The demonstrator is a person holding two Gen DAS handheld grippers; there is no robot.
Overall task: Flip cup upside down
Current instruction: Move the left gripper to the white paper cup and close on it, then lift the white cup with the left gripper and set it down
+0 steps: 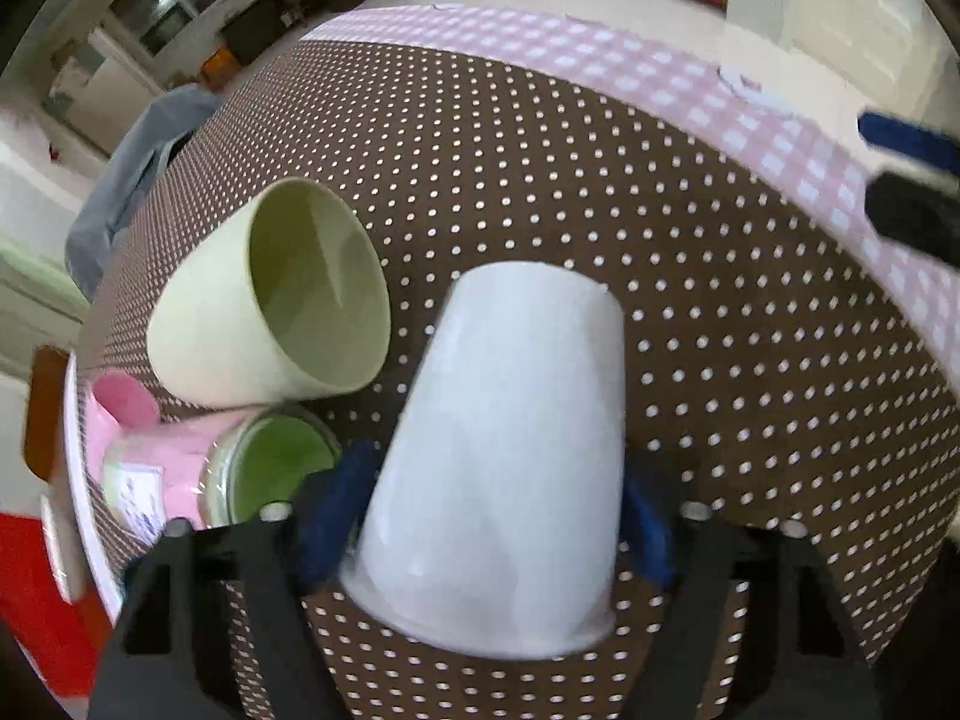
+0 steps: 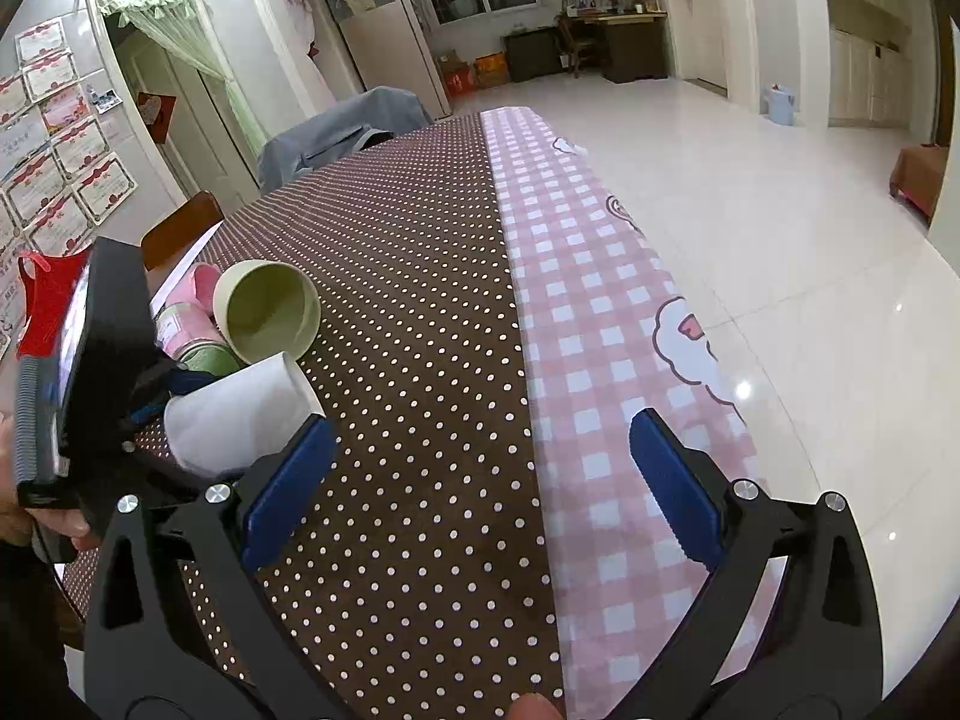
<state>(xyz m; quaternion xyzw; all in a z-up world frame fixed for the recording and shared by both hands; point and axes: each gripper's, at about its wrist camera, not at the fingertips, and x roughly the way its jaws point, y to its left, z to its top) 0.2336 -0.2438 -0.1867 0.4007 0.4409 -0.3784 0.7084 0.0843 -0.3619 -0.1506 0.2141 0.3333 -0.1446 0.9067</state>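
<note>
A white paper cup (image 1: 504,456) is held between the blue pads of my left gripper (image 1: 486,522), base pointing away from the camera and rim toward it. In the right wrist view the same cup (image 2: 240,414) is tilted above the brown dotted cloth, with the left gripper (image 2: 153,387) shut on it. My right gripper (image 2: 480,480) is open and empty over the seam between the brown cloth and the pink checked cloth. Its fingertips (image 1: 912,180) show at the right edge of the left wrist view.
A pale green cup (image 1: 270,294) lies on its side beside a pink container (image 1: 150,468) with a green lid (image 1: 276,468). The table edge (image 2: 690,300) runs along the right. A chair with a grey cloth (image 2: 342,126) stands at the far end.
</note>
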